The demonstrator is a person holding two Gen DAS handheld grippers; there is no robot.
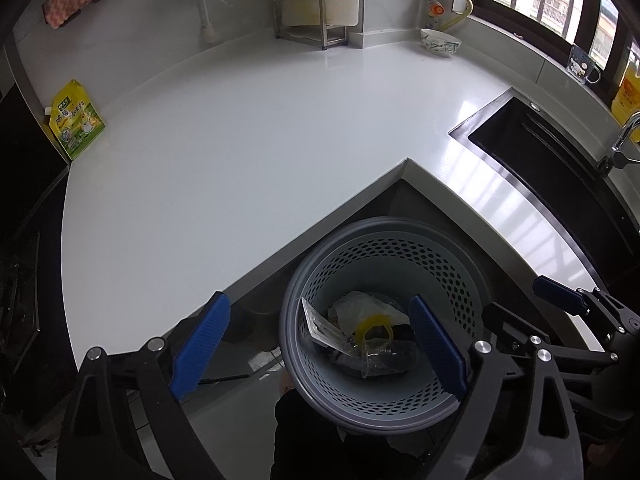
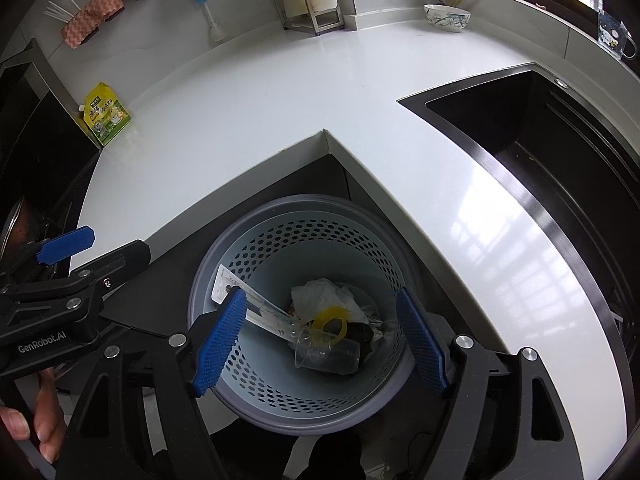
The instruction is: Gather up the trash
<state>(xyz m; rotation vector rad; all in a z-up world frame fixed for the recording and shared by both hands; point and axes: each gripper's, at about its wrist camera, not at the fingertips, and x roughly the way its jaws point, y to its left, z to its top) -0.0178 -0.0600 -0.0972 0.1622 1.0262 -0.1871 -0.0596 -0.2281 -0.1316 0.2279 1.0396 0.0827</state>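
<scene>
A grey perforated bin (image 1: 452, 280) stands on the floor in the inner corner of the counter. It holds crumpled white paper (image 1: 360, 306), a yellow ring (image 1: 374, 326), a clear plastic cup (image 1: 380, 360) and a flat clear packet (image 1: 322, 326). My left gripper (image 1: 318, 304) hangs open above the bin's left rim, with nothing between its pads. My right gripper (image 2: 320, 296) hangs open over the bin (image 2: 280, 380) mouth, also with nothing in it. The same paper (image 2: 324, 296), ring (image 2: 330, 324), cup (image 2: 326, 354) and packet (image 2: 256, 304) lie below it.
The white L-shaped countertop (image 1: 240, 140) wraps around the bin. A black sink (image 1: 540, 148) with a faucet (image 1: 624, 136) lies to the right. A yellow-green pouch (image 1: 78, 120) leans at the left, and a bowl (image 1: 440, 42) and metal rack (image 1: 308, 16) stand at the back. A person's hand (image 2: 44, 420) shows at the lower left.
</scene>
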